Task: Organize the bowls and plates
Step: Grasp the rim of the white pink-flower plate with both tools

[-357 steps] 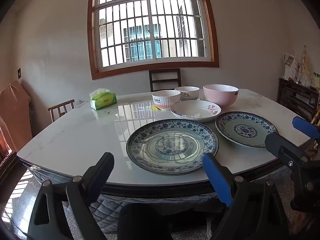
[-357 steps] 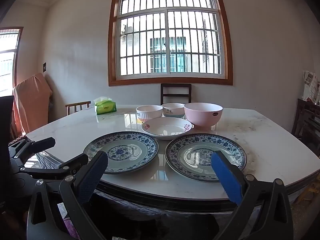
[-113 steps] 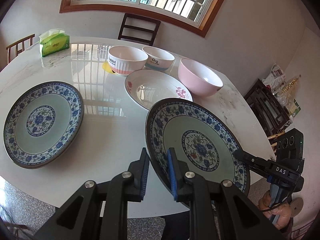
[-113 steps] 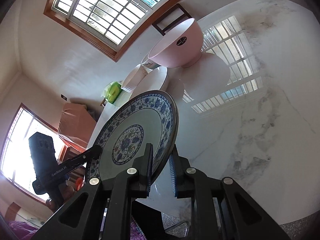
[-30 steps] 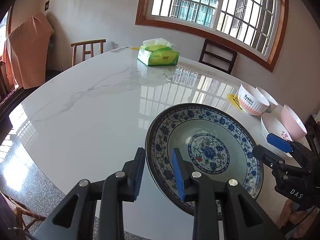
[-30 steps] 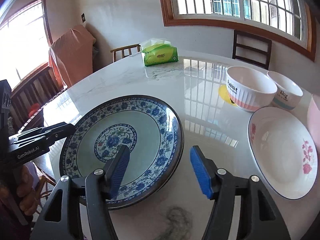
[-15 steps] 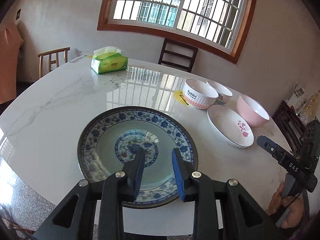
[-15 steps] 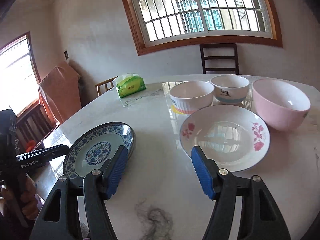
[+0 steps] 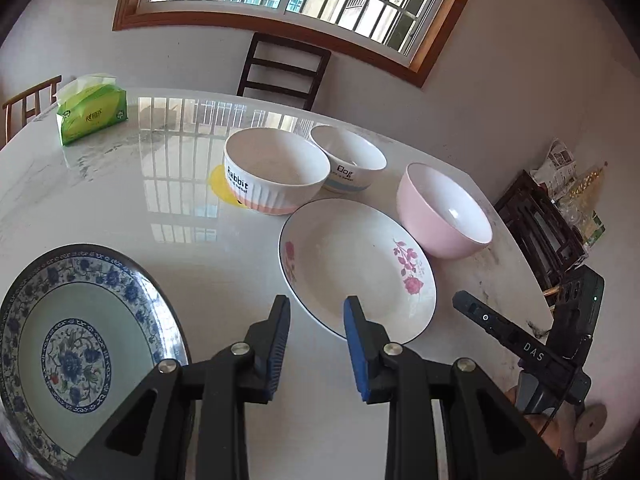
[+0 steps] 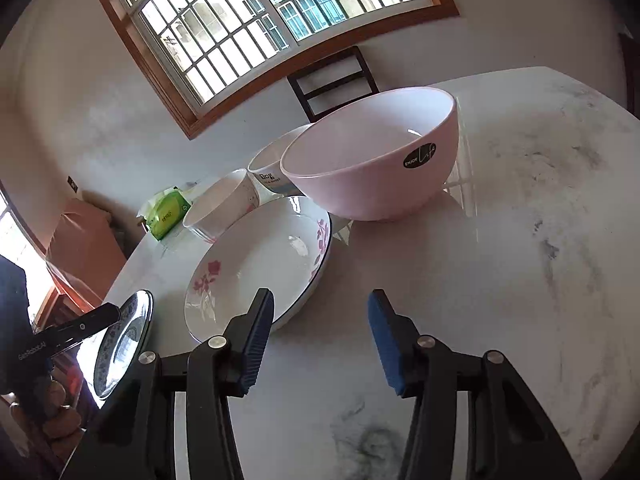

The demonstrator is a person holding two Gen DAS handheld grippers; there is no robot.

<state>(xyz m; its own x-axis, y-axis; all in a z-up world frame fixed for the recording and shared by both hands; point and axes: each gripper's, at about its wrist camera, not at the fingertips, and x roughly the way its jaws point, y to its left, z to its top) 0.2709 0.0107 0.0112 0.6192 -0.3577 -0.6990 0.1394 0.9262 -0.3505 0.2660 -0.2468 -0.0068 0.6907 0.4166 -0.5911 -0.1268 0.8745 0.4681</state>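
Observation:
A blue-patterned plate (image 9: 76, 344) lies on the marble table (image 9: 120, 200) at the left; it also shows in the right wrist view (image 10: 124, 340). A white plate with pink flowers (image 9: 356, 268) sits mid-table, also in the right wrist view (image 10: 260, 264). Behind it stand a "Rabbit" bowl (image 9: 274, 170), a "Dog" bowl (image 9: 348, 158) and a pink bowl (image 9: 444, 210), the pink bowl also in the right wrist view (image 10: 372, 156). My left gripper (image 9: 316, 312) is open and empty, just before the white plate's near rim. My right gripper (image 10: 320, 308) is open and empty beside the plate's right edge.
A green tissue pack (image 9: 90, 112) lies at the table's far left. A dark chair (image 9: 284, 72) stands behind the table under the window. A dark wooden cabinet (image 9: 540, 232) stands to the right. A hair-like smudge (image 10: 368, 440) marks the table near me.
My left gripper has let go of the blue plate, opened and swung right to the white flowered plate. My right gripper has moved closer to that plate and the pink bowl.

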